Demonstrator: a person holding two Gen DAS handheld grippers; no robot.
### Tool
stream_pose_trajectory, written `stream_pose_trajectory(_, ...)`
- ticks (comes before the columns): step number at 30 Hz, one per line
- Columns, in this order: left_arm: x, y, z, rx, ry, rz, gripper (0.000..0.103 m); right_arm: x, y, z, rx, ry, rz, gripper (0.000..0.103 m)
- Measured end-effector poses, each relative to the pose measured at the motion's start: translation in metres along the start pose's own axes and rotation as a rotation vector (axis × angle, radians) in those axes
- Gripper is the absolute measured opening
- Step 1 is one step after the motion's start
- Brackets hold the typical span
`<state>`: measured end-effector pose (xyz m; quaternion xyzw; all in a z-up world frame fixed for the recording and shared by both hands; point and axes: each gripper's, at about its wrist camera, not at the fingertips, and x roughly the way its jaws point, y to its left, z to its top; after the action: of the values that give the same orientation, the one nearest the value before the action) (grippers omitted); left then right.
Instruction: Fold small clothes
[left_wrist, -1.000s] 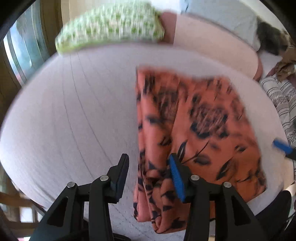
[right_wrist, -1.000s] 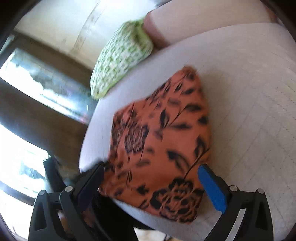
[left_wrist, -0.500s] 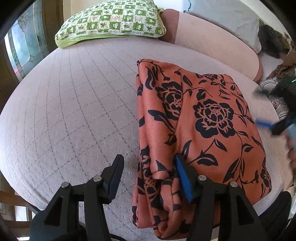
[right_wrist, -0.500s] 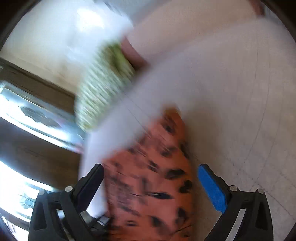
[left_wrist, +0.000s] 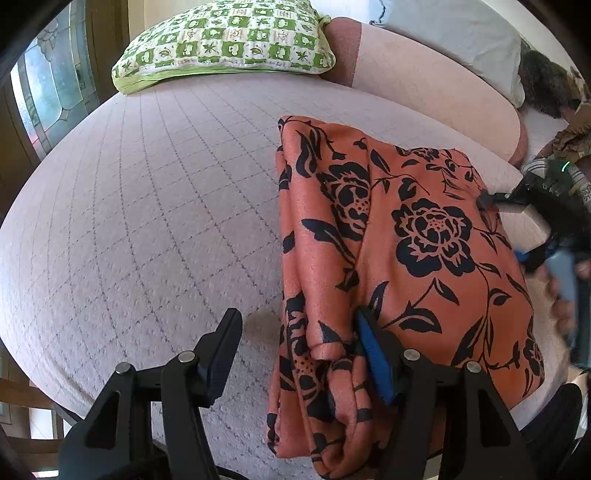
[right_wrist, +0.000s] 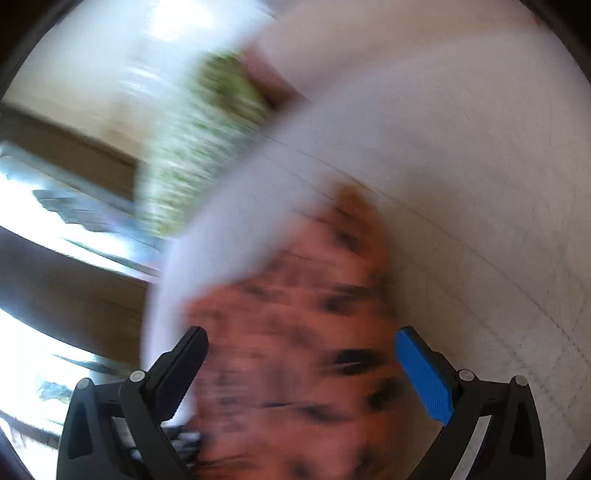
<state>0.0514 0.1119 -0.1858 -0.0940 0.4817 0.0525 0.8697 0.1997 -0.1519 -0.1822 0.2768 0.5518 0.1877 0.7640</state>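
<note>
Since a second ago the right gripper (left_wrist: 517, 229) has swung in to the right edge of the folded orange garment (left_wrist: 424, 251), one finger (left_wrist: 491, 199) now touching the cloth's far right corner. The left gripper (left_wrist: 295, 350) has edged slightly forward along the garment's near left fold. The right wrist view has gone blurred.

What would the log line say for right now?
garment: folded on bed | left gripper: open | right gripper: open, view blurred

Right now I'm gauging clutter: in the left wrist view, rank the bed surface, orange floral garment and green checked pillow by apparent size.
1. Bed surface, fills most of the view.
2. Orange floral garment, enlarged by nearness.
3. Green checked pillow, farther away, so true size versus the garment is unsure.
</note>
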Motion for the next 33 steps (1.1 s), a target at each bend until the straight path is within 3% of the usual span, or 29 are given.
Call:
stream_pose_trajectory(1,-0.001,0.0,0.0,0.003,0.0,0.003,0.065,0.009,-0.014,-0.003,0.063,0.025,-0.007,0.101)
stream_pose_trajectory(2,-0.001,0.0,0.001,0.004,0.001,0.0,0.065,-0.001,-0.015,-0.005,0.067,-0.04,0.031,0.101)
stream_pose_trajectory(4,0.002,-0.001,0.002,0.007,0.004,0.001,0.065,-0.019,-0.004,-0.006,0.062,-0.062,0.136,0.101)
stream_pose_trajectory(6,0.001,-0.002,0.002,0.01,0.003,0.007,0.065,-0.028,0.009,-0.002,0.012,-0.089,0.178,0.101)
stream_pose_trajectory(9,0.0,-0.001,0.001,0.005,0.003,0.002,0.065,-0.005,0.014,0.011,-0.064,-0.054,0.126,0.101)
stream_pose_trajectory(10,-0.001,0.0,0.001,0.004,0.005,0.0,0.065,0.019,0.001,0.015,-0.009,0.029,0.088,0.101)
stream_pose_trajectory(11,-0.001,0.0,0.002,0.005,0.006,-0.001,0.065,0.027,-0.008,0.015,0.034,0.045,0.099,0.101)
stream_pose_trajectory(13,0.0,0.0,0.001,0.005,0.005,-0.003,0.065,0.014,-0.003,0.016,0.065,-0.013,0.122,0.101)
stream_pose_trajectory(15,0.001,-0.001,0.001,0.011,0.006,0.004,0.065,0.001,0.017,0.019,0.005,-0.051,0.176,0.101)
stream_pose_trajectory(16,0.001,-0.002,0.002,0.012,0.007,0.006,0.065,-0.001,0.025,0.021,-0.037,-0.068,0.169,0.101)
stream_pose_trajectory(17,0.001,-0.002,0.002,0.013,0.008,0.004,0.065,0.01,0.027,0.024,-0.085,-0.052,0.11,0.101)
stream_pose_trajectory(19,0.0,0.0,0.002,0.009,0.012,-0.002,0.065,0.043,0.012,0.026,-0.043,0.076,0.033,0.101)
stream_pose_trajectory(21,-0.001,0.001,0.003,0.002,0.014,-0.008,0.065,0.025,0.018,0.025,-0.015,0.008,0.056,0.101)
stream_pose_trajectory(24,-0.012,-0.003,0.009,0.009,-0.004,0.01,0.063,-0.005,0.033,0.012,-0.053,-0.024,0.096,0.101)
stream_pose_trajectory(28,-0.037,-0.013,0.01,0.022,-0.078,0.004,0.063,-0.037,0.033,-0.035,-0.118,-0.03,0.09,0.101)
stream_pose_trajectory(33,-0.04,-0.017,0.0,0.027,-0.054,0.008,0.063,-0.057,0.004,-0.096,-0.122,-0.006,0.092,0.101)
